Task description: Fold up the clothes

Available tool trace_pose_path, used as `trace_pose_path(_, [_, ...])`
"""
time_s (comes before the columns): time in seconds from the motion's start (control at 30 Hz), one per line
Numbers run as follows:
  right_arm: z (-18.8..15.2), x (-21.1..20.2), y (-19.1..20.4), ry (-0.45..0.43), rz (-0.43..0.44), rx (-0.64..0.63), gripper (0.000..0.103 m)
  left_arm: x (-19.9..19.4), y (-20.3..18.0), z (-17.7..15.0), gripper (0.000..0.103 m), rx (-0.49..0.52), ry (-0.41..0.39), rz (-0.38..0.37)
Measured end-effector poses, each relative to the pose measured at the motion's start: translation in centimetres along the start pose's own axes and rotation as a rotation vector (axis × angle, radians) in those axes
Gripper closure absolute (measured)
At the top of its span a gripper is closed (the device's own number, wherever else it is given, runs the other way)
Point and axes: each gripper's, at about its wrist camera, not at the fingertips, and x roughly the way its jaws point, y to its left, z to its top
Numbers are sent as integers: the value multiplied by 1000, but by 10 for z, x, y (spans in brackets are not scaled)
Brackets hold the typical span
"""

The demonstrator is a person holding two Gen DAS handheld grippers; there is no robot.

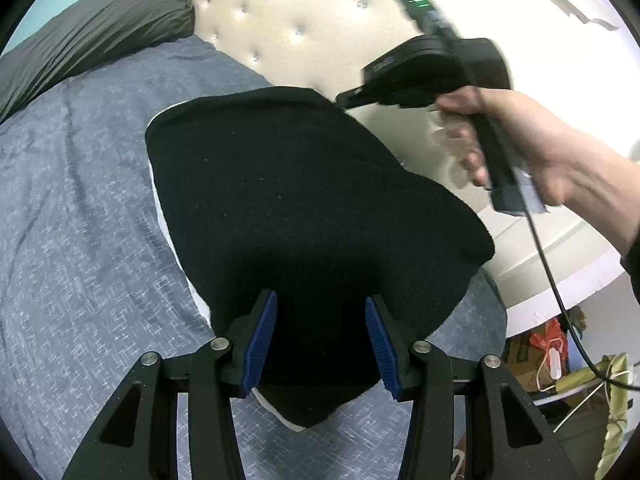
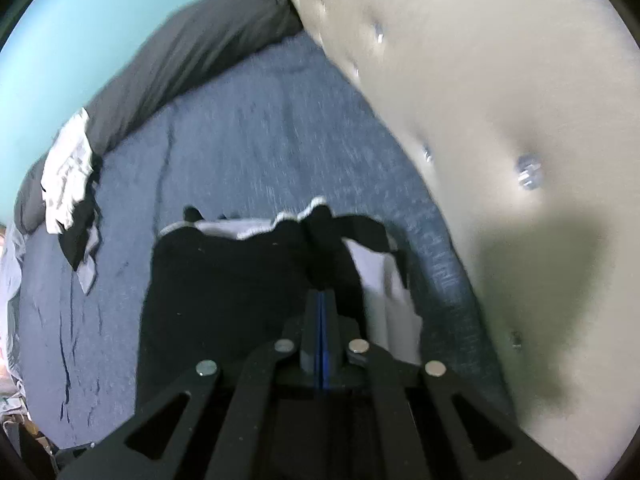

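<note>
one black garment [image 1: 304, 200] lying folded on one blue-grey bedspread [image 1: 80, 240], white lining showing. left gripper [image 1: 320, 344] wide open above its near edge, holding nothing. right gripper [image 2: 322, 320] pinched shut on garment's black fabric. two pillows [image 2: 192, 52] beyond.

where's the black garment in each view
Left wrist: black garment fills the centre, lying on the blue bedspread ahead of the open left hand-held gripper.
Right wrist: lower centre, pinched by the right hand-held gripper.
Shared landmark: the tufted cream headboard.
</note>
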Motion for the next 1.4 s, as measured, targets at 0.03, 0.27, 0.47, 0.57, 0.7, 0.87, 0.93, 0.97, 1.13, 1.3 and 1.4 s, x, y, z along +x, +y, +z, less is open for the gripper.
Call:
trace_pose_path(0.03, [-4, -7, 0, -14, 9, 0, 103, 0, 0, 0, 54, -6, 0, -3])
trace_pose_path(0.27, [-57, -46, 5, -62, 78, -6, 103, -2, 2, 2, 54, -3, 8, -7])
trace_pose_path(0.47, [-98, -34, 0, -38, 55, 11, 103, 0, 3, 2, 54, 7, 10, 2])
trace_pose_path(0.57, [-108, -30, -7, -51, 48, 32, 103, 1, 0, 0, 54, 19, 11, 8])
trace_pose_path(0.7, [-119, -20, -9, -66, 28, 39, 103, 3, -2, -3, 54, 28, 10, 15])
trace_pose_path(0.87, [-133, -15, -13, -102, 21, 77, 103, 7, -6, -5, 54, 57, 13, 31])
trace_pose_path(0.93, [-134, -27, -7, -147, 9, 81, 103, 6, -5, -4, 54, 55, 11, 35])
trace_pose_path(0.97, [-136, -34, -3, -170, 7, 78, 103, 5, -5, -4, 54, 52, 12, 34])
trace_pose_path(1.13, [-154, -47, 5, -197, 10, 68, 103, 4, -2, -5, 54, 54, 12, 32])
trace_pose_path(1.3, [-170, -33, 1, -180, -10, 104, 103, 4, -3, -9, 54, 66, 3, 31])
trace_pose_path(1.4, [-175, -22, 2, -177, -22, 115, 103, 3, -2, -13, 54, 76, -5, 29])
